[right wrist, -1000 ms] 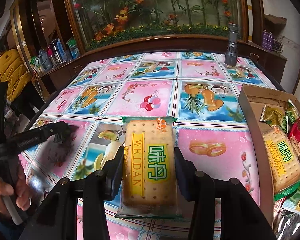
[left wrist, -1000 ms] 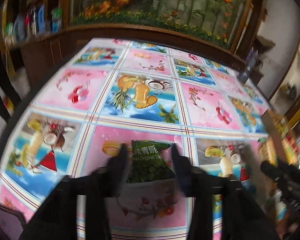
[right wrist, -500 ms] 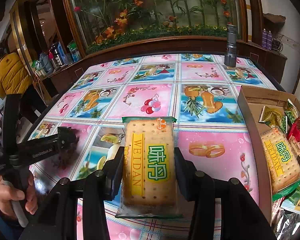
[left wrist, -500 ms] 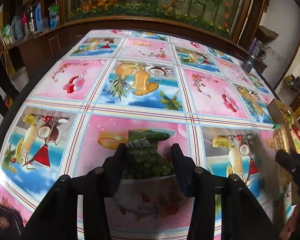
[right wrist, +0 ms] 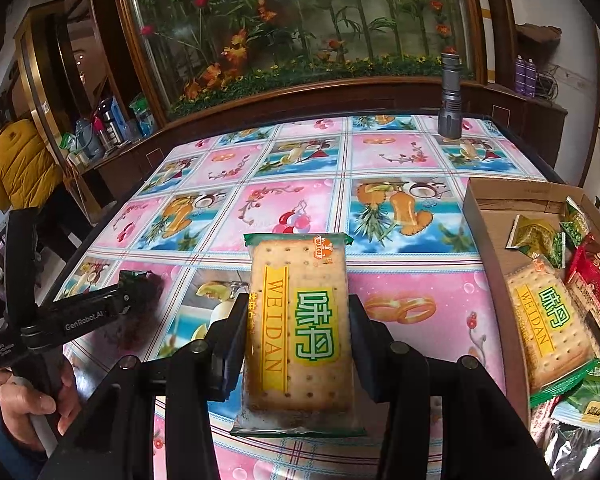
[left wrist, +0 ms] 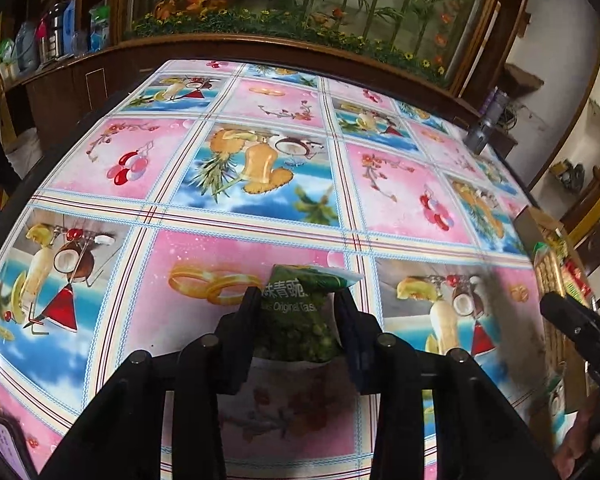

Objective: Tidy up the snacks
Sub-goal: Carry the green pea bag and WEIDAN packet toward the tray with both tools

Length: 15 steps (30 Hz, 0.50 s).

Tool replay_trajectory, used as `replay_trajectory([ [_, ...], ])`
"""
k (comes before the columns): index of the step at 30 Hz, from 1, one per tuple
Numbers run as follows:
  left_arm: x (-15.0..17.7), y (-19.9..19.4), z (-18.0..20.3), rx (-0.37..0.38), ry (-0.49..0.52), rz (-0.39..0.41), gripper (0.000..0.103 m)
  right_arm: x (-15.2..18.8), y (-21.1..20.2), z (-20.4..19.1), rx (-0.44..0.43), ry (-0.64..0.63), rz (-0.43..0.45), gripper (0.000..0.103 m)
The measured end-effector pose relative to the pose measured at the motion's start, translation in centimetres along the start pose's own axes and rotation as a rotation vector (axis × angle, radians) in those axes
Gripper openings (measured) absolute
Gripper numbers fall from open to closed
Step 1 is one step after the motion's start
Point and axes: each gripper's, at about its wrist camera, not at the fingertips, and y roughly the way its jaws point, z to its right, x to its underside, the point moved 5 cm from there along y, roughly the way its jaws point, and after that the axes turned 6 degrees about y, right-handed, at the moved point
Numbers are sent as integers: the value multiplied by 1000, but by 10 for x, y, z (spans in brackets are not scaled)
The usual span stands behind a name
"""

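The cracker pack (right wrist: 298, 332) marked "WEIDAN" sits clamped in my right gripper (right wrist: 298, 320) above the bench (right wrist: 400, 264). My left gripper (left wrist: 298, 312), jaws just closing, pinches the green pea packet (left wrist: 300, 312) reading "Original Tas".

Table (right wrist: 300, 152) middle bare, passable; cardboard box (right wrist: 480, 216) blocks right edge, flashlight (right wrist: 450, 96) far corner.
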Motion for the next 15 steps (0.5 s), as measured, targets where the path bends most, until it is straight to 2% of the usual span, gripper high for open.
replay_trajectory([
  [8, -6, -11, 3, -8, -3, 52, 36, -8, -8, 13, 4, 37, 25, 50],
  [15, -14, -24, 17, 19, 4, 90, 36, -21, -24, 35, 2, 100, 68, 50],
])
